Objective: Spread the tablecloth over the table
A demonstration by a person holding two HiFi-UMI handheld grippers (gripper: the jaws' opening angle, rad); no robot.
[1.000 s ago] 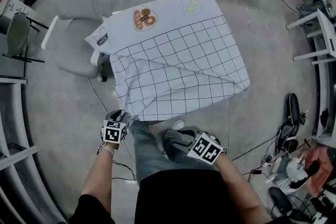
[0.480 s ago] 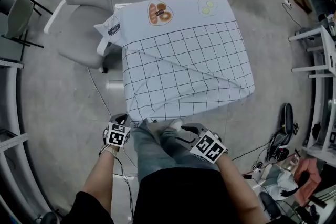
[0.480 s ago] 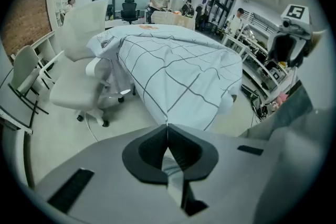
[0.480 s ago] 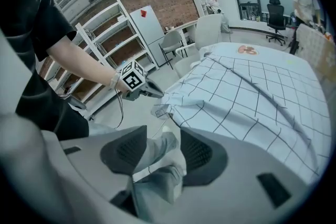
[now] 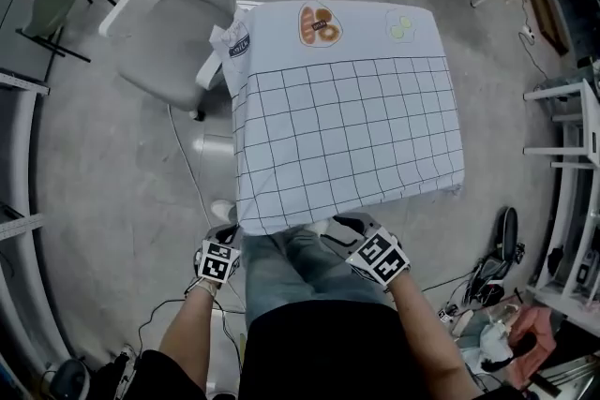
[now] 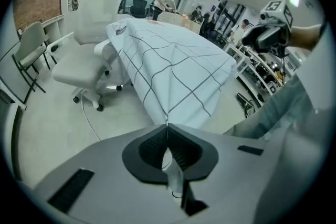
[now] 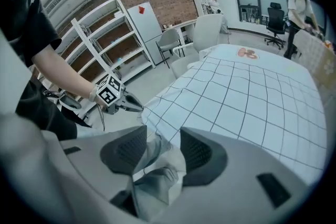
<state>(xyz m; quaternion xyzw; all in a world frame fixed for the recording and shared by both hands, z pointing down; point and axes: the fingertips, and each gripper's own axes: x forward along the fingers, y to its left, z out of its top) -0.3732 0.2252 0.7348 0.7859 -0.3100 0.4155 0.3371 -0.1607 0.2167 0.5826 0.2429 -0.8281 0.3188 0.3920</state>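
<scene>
Grips the near-left corner of the tablecloth (image 5: 347, 126) in the left gripper (image 6: 167, 127), jaws fully closed on a thin fold. Clamps a thick bunch of the near-right edge in the right gripper (image 7: 159, 139), jaws wedged partway apart by the wad. Covers the table top, printed end far, grid end hanging toward the person. Held at both near corners, probably for an even, taut pull. Judged nearly complete: lower near edge, then release.
</scene>
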